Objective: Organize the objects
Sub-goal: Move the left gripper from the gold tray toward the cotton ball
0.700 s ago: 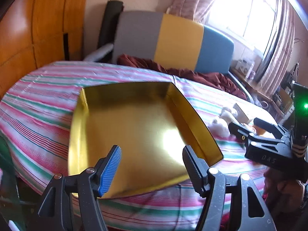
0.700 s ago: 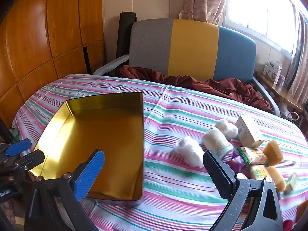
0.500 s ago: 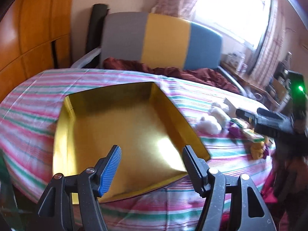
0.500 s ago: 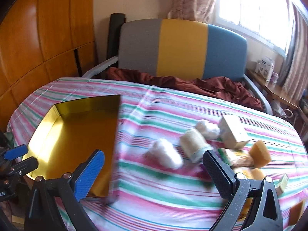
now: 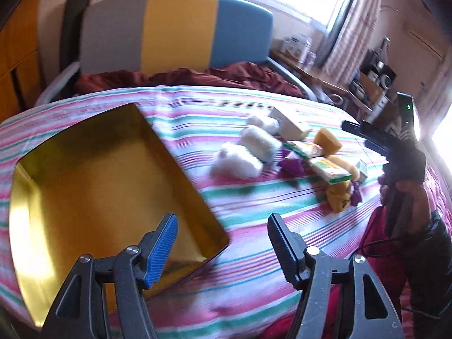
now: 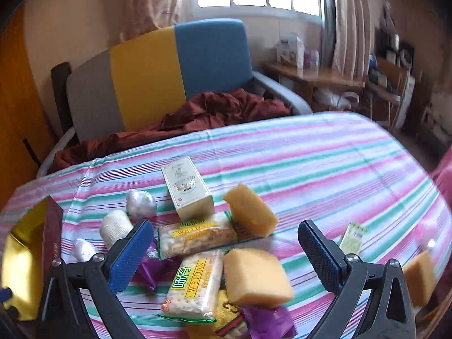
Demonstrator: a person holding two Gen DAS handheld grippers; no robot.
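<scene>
Cracker packets [image 6: 195,282] read "WEIDAN"; left gripper [image 5: 221,243] and right gripper [image 6: 226,254] gape, holding nothing.

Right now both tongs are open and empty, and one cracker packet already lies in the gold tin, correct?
Not quite: the gold tin holds nothing, as the left wrist view shows. Both cracker packets lie on the striped cloth. Both tongs, left and right, are open and empty.

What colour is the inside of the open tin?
Shiny gold inside the tin; clearest in the left wrist view, where the whole interior shows.
</scene>
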